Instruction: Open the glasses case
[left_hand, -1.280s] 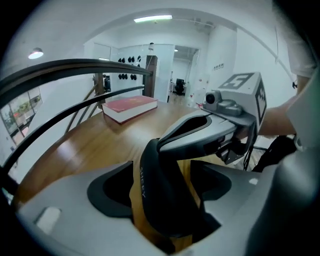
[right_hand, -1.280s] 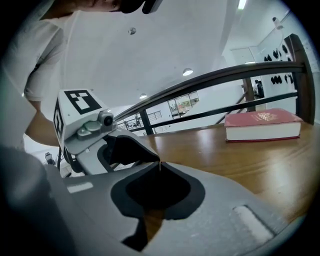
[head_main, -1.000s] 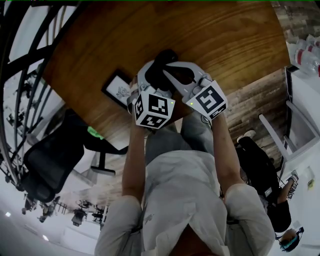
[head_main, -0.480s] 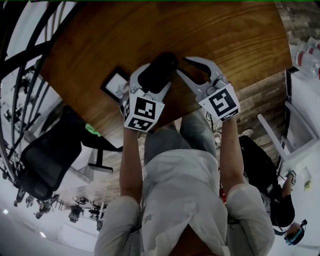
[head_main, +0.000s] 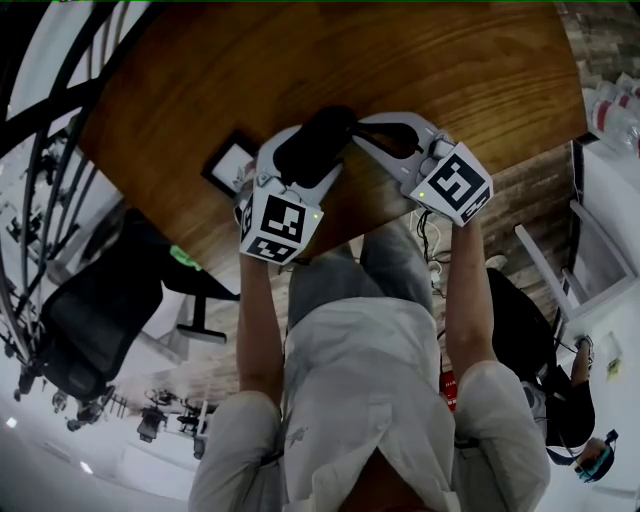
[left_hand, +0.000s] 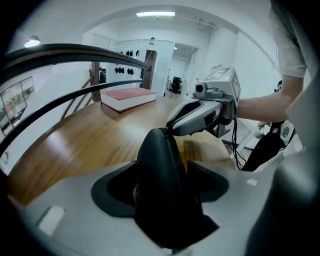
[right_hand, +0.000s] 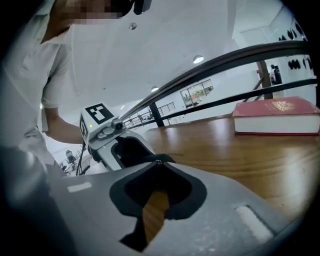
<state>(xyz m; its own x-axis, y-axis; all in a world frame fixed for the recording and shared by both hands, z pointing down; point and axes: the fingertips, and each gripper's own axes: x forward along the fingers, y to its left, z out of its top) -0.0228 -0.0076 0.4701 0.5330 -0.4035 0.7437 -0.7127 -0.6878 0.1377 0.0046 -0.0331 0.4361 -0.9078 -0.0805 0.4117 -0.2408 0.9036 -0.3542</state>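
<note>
The left gripper (head_main: 318, 135) reaches forward over the near edge of the round wooden worktop (head_main: 450, 70), tilted steeply down, at the end of a bare forearm held almost straight out from the body. Its jaws stand wide and clamp the black glasses case (left_hand: 162, 165) by its two long sides. The case lies slantwise just inside the worktop's edge, its far end rising out past the jaw tips.

The right gripper (head_main: 358, 128) comes in from the right at a flatter angle and is turned inward across the body. Its jaws have just been closing and are now narrow. Their tips meet at the case's upper end, where the right gripper view shows a small shiny bit pinched between them; I cannot tell what that bit is.

A second ago the two marker cubes sat almost side by side, with the right gripper laid over part of the case. Now the cubes are well apart. Half a second ago the right jaw tips stood off from the case's end; now they touch it.

A red book (left_hand: 127, 97) lies farther back on the worktop, and a small black-framed picture (head_main: 232, 170) lies just left of the left gripper.
</note>
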